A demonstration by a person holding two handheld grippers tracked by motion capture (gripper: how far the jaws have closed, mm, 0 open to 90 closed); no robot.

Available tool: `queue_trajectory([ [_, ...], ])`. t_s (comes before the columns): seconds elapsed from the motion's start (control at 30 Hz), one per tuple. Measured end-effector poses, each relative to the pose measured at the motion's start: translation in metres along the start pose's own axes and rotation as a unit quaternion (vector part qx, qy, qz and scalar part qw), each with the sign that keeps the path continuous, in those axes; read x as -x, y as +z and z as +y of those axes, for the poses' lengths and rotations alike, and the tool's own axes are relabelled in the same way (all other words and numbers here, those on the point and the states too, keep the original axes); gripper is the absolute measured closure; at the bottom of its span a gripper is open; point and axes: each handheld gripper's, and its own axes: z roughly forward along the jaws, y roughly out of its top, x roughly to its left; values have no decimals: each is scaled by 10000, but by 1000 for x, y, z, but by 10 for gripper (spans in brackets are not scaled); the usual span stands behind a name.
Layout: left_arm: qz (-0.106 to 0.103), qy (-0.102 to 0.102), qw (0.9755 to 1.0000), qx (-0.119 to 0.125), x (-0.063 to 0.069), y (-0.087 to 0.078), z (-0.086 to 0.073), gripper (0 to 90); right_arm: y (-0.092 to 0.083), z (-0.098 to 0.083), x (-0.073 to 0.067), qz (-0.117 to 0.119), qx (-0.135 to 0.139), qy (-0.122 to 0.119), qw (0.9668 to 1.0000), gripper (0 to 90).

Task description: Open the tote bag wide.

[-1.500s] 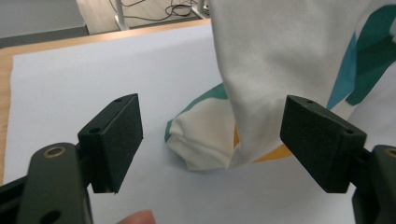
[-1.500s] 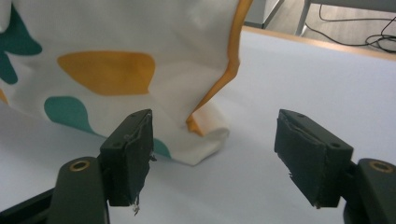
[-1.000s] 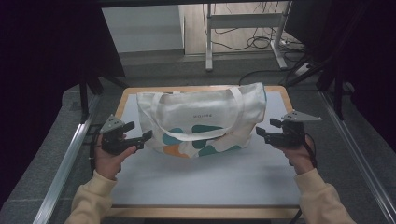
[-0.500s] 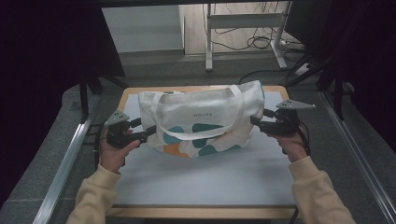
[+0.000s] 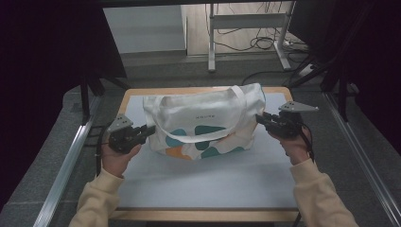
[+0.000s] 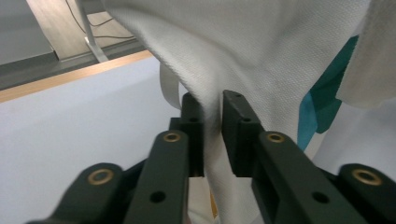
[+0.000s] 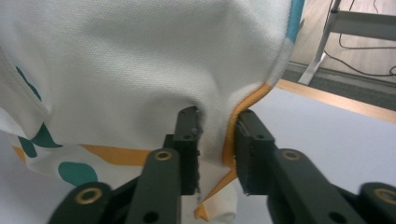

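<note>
1. On the white table mat (image 5: 203, 179) sits our canvas tote bag (image 5: 208, 118); our left gripper (image 5: 147, 131) pinches its left edge, our right gripper (image 5: 261, 119) its right edge.
2. Both bites look thin, so we judge uneven pulling could slip the fabric free.
3. Its loose handle strap (image 5: 198, 137) could snag; nothing else crowds us.

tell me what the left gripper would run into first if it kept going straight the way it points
The tote bag. The left gripper already has a fold of its white fabric between its jaws, so going on would likely just press deeper into the bag's side.
</note>
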Motion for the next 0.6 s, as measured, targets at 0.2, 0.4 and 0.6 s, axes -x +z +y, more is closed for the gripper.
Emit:
queue_trajectory([
  [0.2,-15,31,10000,65,1,-4,-2,841,-6,-5,-1,-69,191,-74,9998,823],
  [0.4,-27,111,9998,149,6,-12,-11,844,-15,-13,-6,-41,343,-241,9991,828],
  [0.6,-72,186,9996,185,10,-16,-21,845,-19,-23,-12,-25,349,-313,9989,831],
])
